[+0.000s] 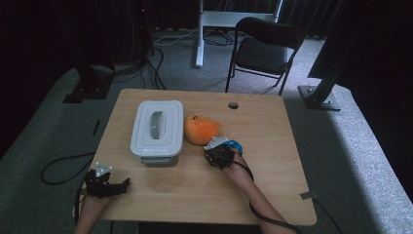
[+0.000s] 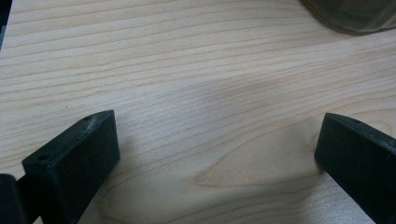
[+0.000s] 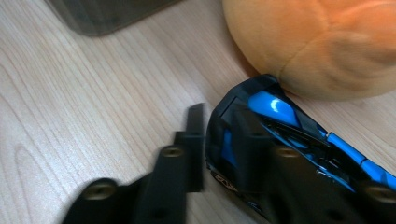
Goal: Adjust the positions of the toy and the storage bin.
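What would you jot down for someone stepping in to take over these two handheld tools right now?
Left gripper: jaws wide open over bare table, nothing between them, near the front left corner.
Right gripper: at the blue toy car; one of the jaws lies over the car, the other beside it. A firm grip cannot be told.
The car touches the orange plush toy, mid-table.
White lidded box sits closed, left of the plush.
Done: right gripper has reached the car.
Left, probably: secure the car and move it; the box lid is not yet opened.
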`<state>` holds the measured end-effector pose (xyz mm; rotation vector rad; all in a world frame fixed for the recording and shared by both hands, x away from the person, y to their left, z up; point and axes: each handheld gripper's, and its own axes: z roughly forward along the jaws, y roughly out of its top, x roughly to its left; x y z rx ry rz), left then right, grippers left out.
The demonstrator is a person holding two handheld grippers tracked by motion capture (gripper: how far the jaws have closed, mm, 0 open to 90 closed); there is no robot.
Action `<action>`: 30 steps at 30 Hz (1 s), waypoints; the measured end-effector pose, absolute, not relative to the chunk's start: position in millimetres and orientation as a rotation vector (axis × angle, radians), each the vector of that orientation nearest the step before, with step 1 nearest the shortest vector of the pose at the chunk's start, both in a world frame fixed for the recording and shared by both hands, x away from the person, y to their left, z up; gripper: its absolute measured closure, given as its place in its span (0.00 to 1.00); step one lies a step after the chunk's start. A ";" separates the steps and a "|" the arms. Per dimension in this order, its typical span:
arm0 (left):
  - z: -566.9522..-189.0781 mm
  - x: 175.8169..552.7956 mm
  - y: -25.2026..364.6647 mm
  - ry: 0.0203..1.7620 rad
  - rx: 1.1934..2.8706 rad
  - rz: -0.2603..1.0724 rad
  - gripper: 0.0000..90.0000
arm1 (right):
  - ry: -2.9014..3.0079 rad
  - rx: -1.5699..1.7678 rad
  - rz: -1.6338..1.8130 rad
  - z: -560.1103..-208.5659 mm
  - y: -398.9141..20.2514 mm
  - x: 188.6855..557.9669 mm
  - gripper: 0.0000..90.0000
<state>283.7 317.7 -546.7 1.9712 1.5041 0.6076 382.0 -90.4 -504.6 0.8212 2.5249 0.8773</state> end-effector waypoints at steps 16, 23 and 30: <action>-546.7 283.4 317.8 1.505 1.971 0.608 0.00 | 2.293 1.272 0.997 -481.5 -207.8 424.7 0.46; -546.7 283.4 317.8 1.506 1.971 0.608 0.00 | 2.358 1.393 1.081 -502.1 -212.3 436.4 0.44; -546.7 283.4 317.8 1.506 1.970 0.608 0.00 | 2.376 1.492 1.163 -513.7 -218.8 450.6 0.44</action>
